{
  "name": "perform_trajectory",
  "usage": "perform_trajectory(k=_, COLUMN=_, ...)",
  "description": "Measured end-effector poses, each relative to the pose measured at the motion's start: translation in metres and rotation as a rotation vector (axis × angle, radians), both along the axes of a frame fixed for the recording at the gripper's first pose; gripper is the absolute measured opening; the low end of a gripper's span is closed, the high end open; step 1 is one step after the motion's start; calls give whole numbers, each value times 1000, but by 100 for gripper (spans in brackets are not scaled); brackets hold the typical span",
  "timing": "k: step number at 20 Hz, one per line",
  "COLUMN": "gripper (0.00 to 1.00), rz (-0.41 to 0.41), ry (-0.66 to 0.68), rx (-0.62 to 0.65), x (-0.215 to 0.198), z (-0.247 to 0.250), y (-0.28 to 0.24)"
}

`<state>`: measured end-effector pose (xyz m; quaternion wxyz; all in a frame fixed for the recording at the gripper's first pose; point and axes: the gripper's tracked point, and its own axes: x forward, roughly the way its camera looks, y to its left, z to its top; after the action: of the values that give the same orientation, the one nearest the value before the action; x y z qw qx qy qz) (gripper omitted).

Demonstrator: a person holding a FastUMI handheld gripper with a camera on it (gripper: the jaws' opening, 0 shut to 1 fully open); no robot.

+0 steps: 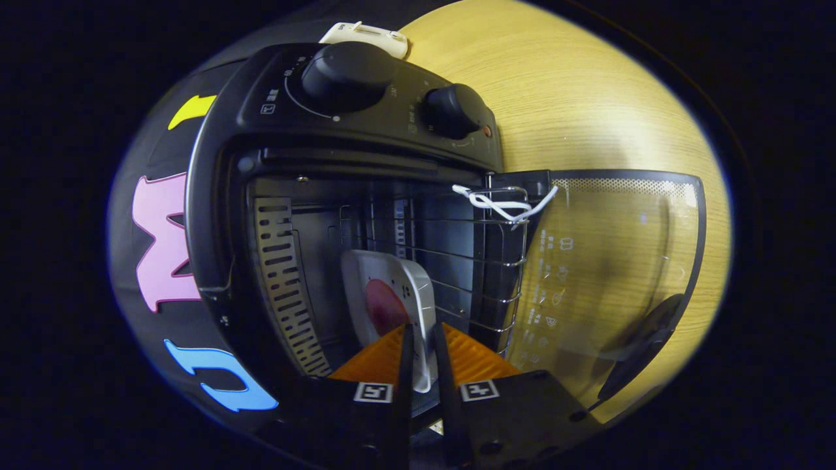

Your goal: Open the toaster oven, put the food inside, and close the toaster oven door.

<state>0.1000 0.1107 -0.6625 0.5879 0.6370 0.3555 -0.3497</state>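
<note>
A black toaster oven point(339, 196) is seen turned on its side in the gripper view, with its door point(614, 274) swung wide open. The door is a curved pane of clear glass with a dark frame and a dark handle point(643, 346). 2 round black knobs point(349, 75) sit on the smooth control panel. Inside, a thin wire rack point(483, 261) and a metal wall with rows of slots point(284, 287) can be seen. A white cord point(503, 205) is tied to the rack's front bar.

A white tray point(398, 294) with rounded corners is held inside the oven (a dark red round piece of food point(385, 307) lies on it). The gripper point(421, 339) is pinched on the tray's rim, with 1 finger on each side.

The oven rests on a pale wooden table point(588, 98) with fine grain. A white plastic thing point(366, 36) lies beyond the oven.
</note>
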Motion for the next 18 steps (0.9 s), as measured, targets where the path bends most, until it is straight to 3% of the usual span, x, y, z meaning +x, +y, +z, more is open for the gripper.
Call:
perform_trajectory(k=1, gripper=33, rz=8, ry=6, rx=-2, x=-3, z=3, y=3)
perform_trajectory(k=4, gripper=33, rz=104, ry=8, rx=-12, x=-18, z=17, y=7)
perform_trajectory(k=9, gripper=48, rz=466, ry=-52, rx=-149, x=-69, z=71, y=9)
perform_trajectory(k=11, gripper=100, rz=604, ry=-67, rx=-231, x=-92, z=90, y=6)
perform_trajectory(k=18, gripper=99, rz=1161, ry=-59, rx=-512, x=-171, z=91, y=28)
